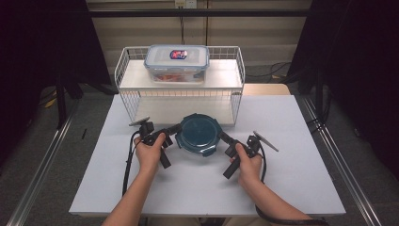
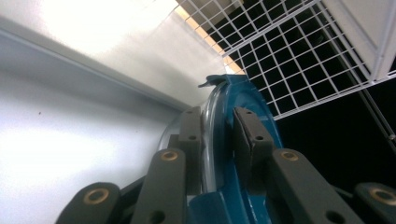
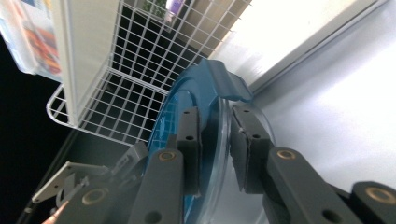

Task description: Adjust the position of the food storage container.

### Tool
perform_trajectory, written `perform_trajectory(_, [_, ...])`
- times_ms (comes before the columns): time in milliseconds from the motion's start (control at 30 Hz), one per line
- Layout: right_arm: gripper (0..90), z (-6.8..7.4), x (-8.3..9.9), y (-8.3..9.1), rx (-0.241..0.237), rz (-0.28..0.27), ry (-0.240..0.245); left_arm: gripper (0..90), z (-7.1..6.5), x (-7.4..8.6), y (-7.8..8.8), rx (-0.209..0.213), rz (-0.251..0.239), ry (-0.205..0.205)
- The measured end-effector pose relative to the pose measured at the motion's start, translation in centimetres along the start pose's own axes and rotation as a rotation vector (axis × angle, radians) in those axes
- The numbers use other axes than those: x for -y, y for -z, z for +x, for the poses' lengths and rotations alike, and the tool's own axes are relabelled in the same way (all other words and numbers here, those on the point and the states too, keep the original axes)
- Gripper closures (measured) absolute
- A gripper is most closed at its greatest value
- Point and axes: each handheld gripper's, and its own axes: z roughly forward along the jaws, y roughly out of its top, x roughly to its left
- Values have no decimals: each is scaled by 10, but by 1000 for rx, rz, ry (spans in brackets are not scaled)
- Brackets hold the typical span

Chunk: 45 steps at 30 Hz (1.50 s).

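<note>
A round container [image 1: 199, 133] with a dark teal clip lid and a clear bowl sits on the white table, just in front of the wire shelf. My left gripper [image 1: 176, 129] holds its left rim. In the left gripper view the two pads [image 2: 219, 135] press on the lid [image 2: 243, 93] and the clear rim from either side. My right gripper [image 1: 222, 137] holds the opposite rim. In the right gripper view its jaws [image 3: 217, 140] clamp the lid's edge [image 3: 205, 79] beside a latch tab. Both hands rest low on the table.
A white wire shelf [image 1: 181, 80] stands at the table's far side, right behind the container. A clear rectangular box [image 1: 176, 63] with a blue-trimmed lid sits on its top level. The white tabletop [image 1: 282, 179] stretches out to both sides and toward the person.
</note>
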Motion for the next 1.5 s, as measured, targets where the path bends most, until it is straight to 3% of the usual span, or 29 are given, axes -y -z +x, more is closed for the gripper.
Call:
perform_trajectory(133, [753,6,-1,1,-24,-6,-9,745,-9,-3,7,-1,-17,-30])
perform_trajectory(267, [753,14,-4,4,-46,-13,11,745,-17,-3,13,9,-45,-34])
perform_trajectory(333, [753,17,-5,5,-56,-22,28,745,-21,-3,16,-7,-41,-52])
perform_trajectory(633, [756,31,-9,9,-100,-57,34,745,-36,-5,26,12,-85,-92])
perform_trajectory(900, [758,41,-14,11,-135,-83,31,745,-49,-9,34,19,-104,-104])
perform_trajectory(1333, [759,71,-23,11,-176,-102,59,746,-65,-20,51,63,-159,-98])
perform_trajectory(1500, [760,82,-26,13,-191,-109,68,746,-74,-26,57,70,-169,-113])
